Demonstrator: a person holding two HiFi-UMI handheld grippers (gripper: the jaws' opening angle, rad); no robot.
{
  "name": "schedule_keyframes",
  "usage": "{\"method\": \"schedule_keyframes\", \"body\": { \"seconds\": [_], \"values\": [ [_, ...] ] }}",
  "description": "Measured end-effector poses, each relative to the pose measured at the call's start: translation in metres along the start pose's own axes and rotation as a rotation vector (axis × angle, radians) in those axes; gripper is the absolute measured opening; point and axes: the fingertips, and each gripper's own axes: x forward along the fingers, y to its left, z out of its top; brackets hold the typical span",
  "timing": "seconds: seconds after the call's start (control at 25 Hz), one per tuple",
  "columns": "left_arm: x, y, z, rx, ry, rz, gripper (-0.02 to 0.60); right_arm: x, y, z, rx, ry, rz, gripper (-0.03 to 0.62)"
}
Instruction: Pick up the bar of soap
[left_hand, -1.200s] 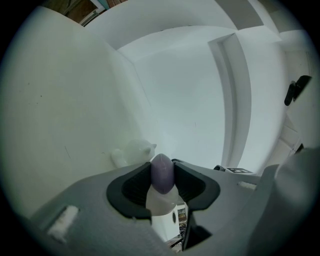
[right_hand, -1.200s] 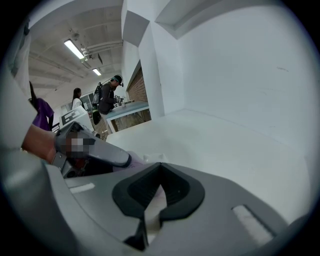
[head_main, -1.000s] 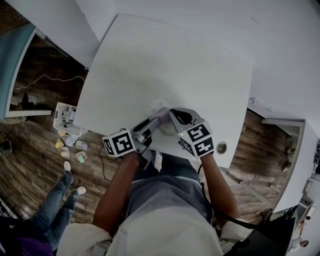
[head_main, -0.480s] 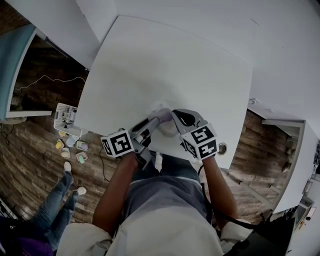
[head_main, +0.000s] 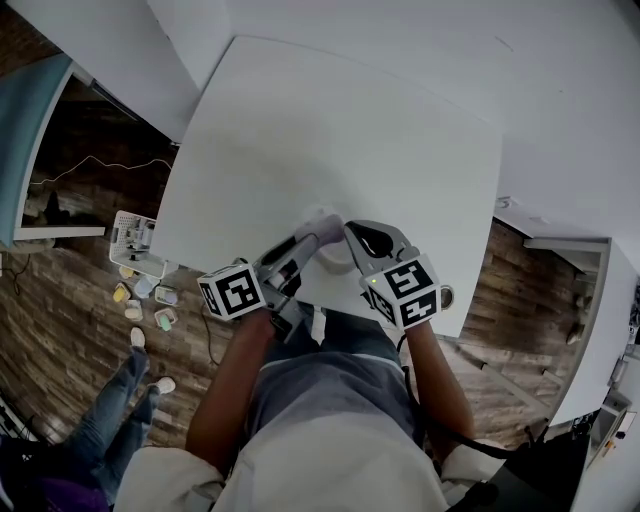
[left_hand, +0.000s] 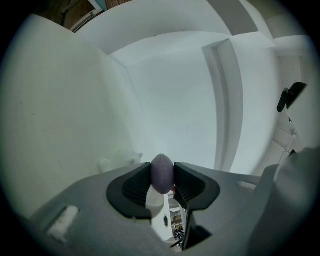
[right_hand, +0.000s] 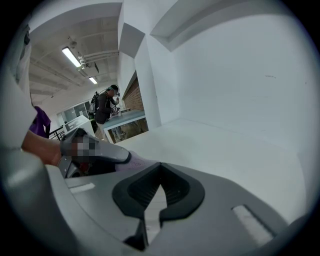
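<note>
The bar of soap (head_main: 322, 227) is a small lilac oval, held just above the near edge of the white table (head_main: 330, 130). My left gripper (head_main: 316, 234) is shut on it; in the left gripper view the soap (left_hand: 162, 172) sits pinched edge-on between the two black pads (left_hand: 136, 184). My right gripper (head_main: 352, 234) hangs close beside it on the right, shut with nothing between its jaws. In the right gripper view the jaws (right_hand: 159, 196) meet, and the soap (right_hand: 138, 163) shows just beyond them to the left.
A round grommet hole (head_main: 444, 295) sits at the table's near right corner. On the wooden floor to the left stand a white basket (head_main: 130, 236) and several small containers (head_main: 150, 300). A person in jeans (head_main: 118, 392) stands at the lower left. White walls lie beyond the table.
Both grippers have drifted slightly toward my body, the left marker cube moving down and left. The soap stays pinched in the left gripper.
</note>
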Motion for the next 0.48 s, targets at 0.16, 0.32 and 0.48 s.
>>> {"method": "schedule_keyframes", "body": {
  "seconds": [0.16,0.32,0.48],
  "values": [
    [-0.001,-0.006,0.002,-0.004,-0.002,-0.012,0.146,-0.004,0.001,0.007,0.000,-0.016,-0.007,0.003],
    [-0.001,-0.013,0.004,0.007,-0.006,-0.025,0.146,-0.009,0.001,0.012,-0.002,-0.029,-0.009,0.003],
    [-0.002,-0.022,0.006,0.012,-0.006,-0.034,0.146,-0.018,0.000,0.019,-0.002,-0.047,-0.015,0.003]
  ]
}}
